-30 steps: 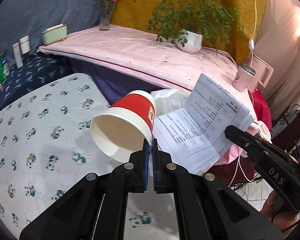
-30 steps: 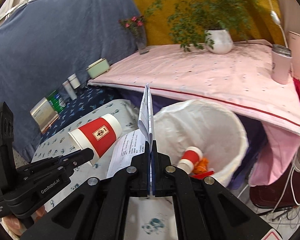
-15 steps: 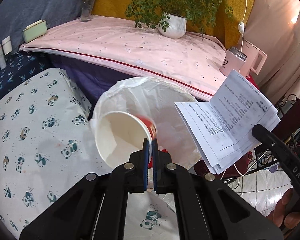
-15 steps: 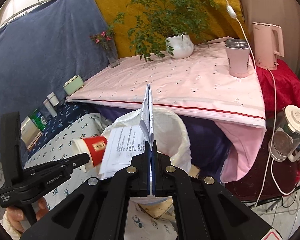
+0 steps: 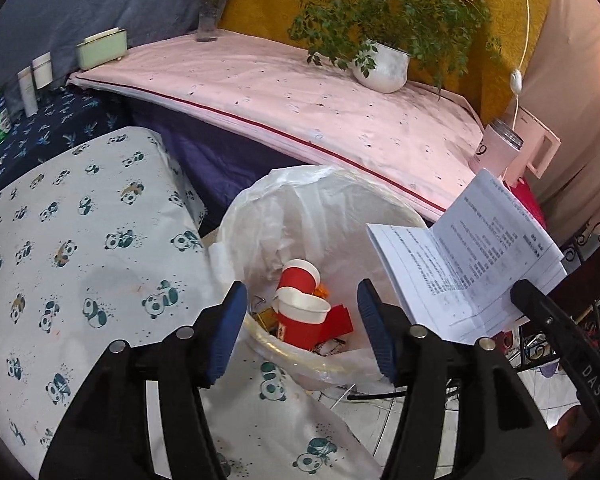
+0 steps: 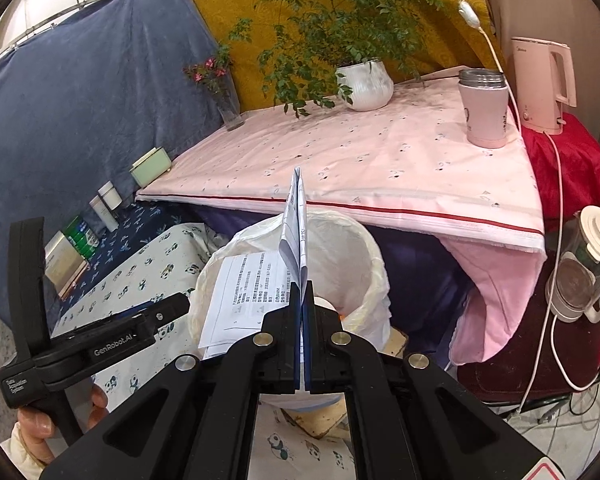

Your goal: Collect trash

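2 red paper cups [image 5: 300,308] sit in the lined bin [image 5: 324,196] below the spread-apart left tongs [image 5: 302,328] (branded "GenRobot.AI"); right tongs [image 6: 302,316] pinch printed papers [image 6: 256,292] over it.

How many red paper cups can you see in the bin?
2. One red cup lies deeper in the bin; the other red cup sits nearer the left gripper. More may be buried.
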Motion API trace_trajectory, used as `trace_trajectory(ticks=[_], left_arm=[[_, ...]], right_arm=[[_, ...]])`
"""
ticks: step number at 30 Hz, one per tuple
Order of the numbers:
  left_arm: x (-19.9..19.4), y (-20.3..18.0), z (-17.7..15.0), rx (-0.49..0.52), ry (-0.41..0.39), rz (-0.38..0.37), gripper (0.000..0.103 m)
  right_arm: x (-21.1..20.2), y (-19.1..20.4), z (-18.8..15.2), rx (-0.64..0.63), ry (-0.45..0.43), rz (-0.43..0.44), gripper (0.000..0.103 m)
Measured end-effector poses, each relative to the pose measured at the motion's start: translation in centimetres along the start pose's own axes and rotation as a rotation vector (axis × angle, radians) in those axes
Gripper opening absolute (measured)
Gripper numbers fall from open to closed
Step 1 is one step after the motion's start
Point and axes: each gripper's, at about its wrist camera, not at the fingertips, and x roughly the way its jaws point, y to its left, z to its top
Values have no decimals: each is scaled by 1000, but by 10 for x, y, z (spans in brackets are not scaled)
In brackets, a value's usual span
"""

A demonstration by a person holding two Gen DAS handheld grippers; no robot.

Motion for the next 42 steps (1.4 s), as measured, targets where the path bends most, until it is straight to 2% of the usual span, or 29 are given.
trace_trajectory(ticks=[8, 13, 15, 18, 20, 21, 24, 26, 30, 32, 34, 37, 42], left_arm=[[-9, 20, 0, -26, -16, 55, 56], [-11, 34, -3, -49, -14, 92, 60], [-11, 40, -5, -58, -9, 113, 63], [-13, 46, -8, -75, -11, 135, 65], [-16, 49, -10, -76, -9, 144, 66], [-18, 50, -11, -76, -10, 152, 66], [-26, 53, -16, -83, -27, 188, 80], [-31, 53, -18, -83, -35, 201, 81], [-42, 53, -26, -78, -38, 216, 81], [-47, 53, -30, -78, -42, 226, 81], [-52, 54, -33, -78, -45, 237, 85], [-60, 54, -40, -82, -50, 249, 86], [-70, 57, -51, -91, -52, 262, 87]], right_arm=[[23, 21, 6, -31, 24, 29, 1], [42, 34, 10, -51, 47, 29, 1], [49, 39, 11, -59, 58, 28, 4], [56, 47, 12, -73, 63, 14, 13], [54, 49, 11, -75, 58, 19, 30], [51, 52, 10, -80, 53, 20, 32], [40, 64, 7, -119, 42, 11, 40], [34, 72, 5, -142, 40, 2, 48], [20, 78, -1, -159, 43, 10, 53], [16, 80, -3, -158, 53, 12, 59], [10, 81, -7, -163, 54, 10, 63], [4, 84, -13, -179, 63, 5, 66], [-7, 88, -22, -211, 75, -19, 82]])
